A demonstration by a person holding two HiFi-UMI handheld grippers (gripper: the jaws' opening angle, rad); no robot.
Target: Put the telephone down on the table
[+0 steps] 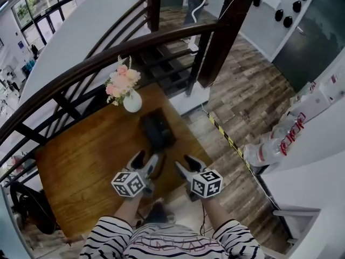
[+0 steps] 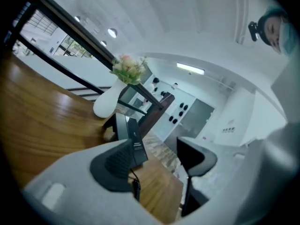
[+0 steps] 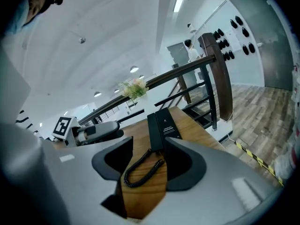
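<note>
Head view: vase [image 1: 132,102] just beyond telephone [image 1: 157,129], beside railing [image 1: 161,36].

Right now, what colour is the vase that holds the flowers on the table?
The vase is plain white; the head view shows it best.

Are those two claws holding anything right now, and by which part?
Nothing is held. The left gripper and right gripper are both open and empty; the telephone lies on the table beyond them.
</note>
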